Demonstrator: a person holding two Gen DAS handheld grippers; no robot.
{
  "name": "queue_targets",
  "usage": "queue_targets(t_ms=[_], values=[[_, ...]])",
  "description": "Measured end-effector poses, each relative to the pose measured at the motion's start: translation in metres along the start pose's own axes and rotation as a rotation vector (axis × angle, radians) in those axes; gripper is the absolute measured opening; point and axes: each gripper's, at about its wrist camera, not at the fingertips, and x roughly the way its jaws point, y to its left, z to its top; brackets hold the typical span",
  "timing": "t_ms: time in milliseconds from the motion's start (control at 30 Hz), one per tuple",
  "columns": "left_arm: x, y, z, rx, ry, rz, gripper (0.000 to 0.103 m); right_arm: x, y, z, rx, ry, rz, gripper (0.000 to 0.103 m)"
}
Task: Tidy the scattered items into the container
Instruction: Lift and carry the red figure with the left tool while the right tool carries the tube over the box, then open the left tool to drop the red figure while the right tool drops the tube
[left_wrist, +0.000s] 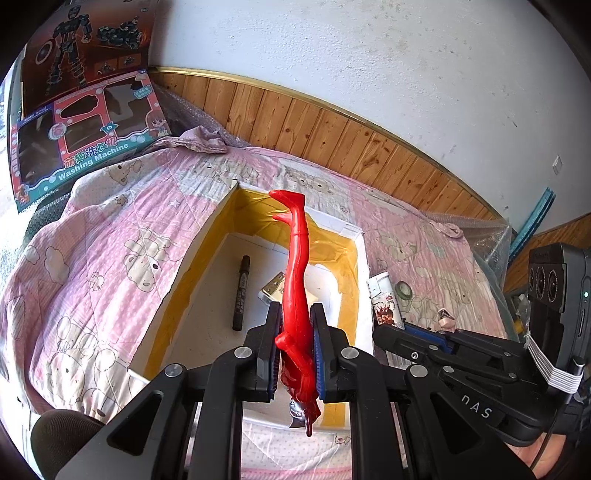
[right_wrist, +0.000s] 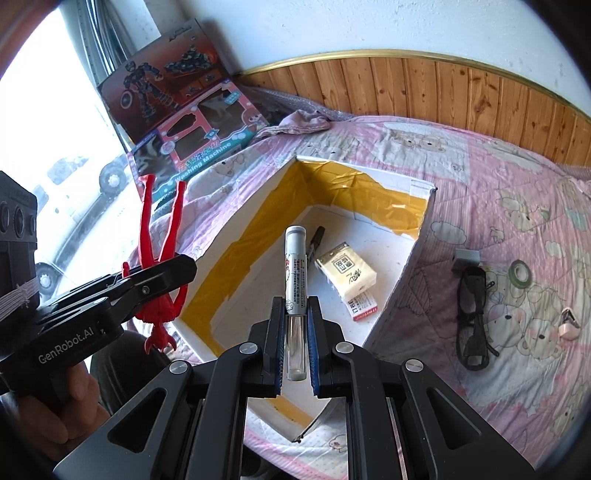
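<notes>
My left gripper (left_wrist: 295, 310) is shut on a red toy figure (left_wrist: 297, 266), held head-down with its legs pointing forward over the open white box (left_wrist: 365, 273) lined with yellow tape. My right gripper (right_wrist: 295, 302) is shut on a white tube with a grey cap (right_wrist: 295, 273), held above the box's (right_wrist: 419, 236) near side. Inside the box lie a black marker (right_wrist: 317, 240), a tissue pack (right_wrist: 347, 273) and a red-and-white card (right_wrist: 364, 308). The right wrist view shows the left gripper (right_wrist: 181, 269) with the figure (right_wrist: 159, 254) just left of the box.
The box sits on a pink quilted bed (right_wrist: 498, 177). Right of it lie black glasses (right_wrist: 469, 314), a green tape roll (right_wrist: 521, 271), a small grey piece (right_wrist: 467, 256) and a pink clip (right_wrist: 569, 325). Toy cartons (left_wrist: 85, 140) lean at the back left by the wood-panelled wall (left_wrist: 314, 125).
</notes>
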Motion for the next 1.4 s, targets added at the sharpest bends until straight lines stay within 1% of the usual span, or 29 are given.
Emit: queue_targets(t_ms=[333,600,900,1033,1200,1400], values=[[0.024,0.01,0.021,0.008,0.026,0.007,0.015,0.021,-0.012,0.027,0.005,0.014,-0.018,0.011],[0.055,0.024,0.028,0.0,0.089,0.023,0.015,0.038,-0.021,0.041,-0.003,0.039,-0.041,0.011],[0.078,0.029,0.036,0.014,0.137,0.052,0.015,0.06,-0.03,0.062,-0.026,0.065,-0.07,0.011],[0.087,0.029,0.036,0.024,0.165,0.063,0.015,0.075,-0.034,0.073,-0.042,0.091,-0.082,0.011],[0.098,0.031,0.033,0.028,0.204,0.06,0.015,0.098,-0.038,0.082,-0.047,0.149,-0.068,0.011],[0.107,0.038,0.025,0.034,0.255,0.067,0.015,0.119,-0.038,0.093,-0.069,0.196,-0.066,0.011]])
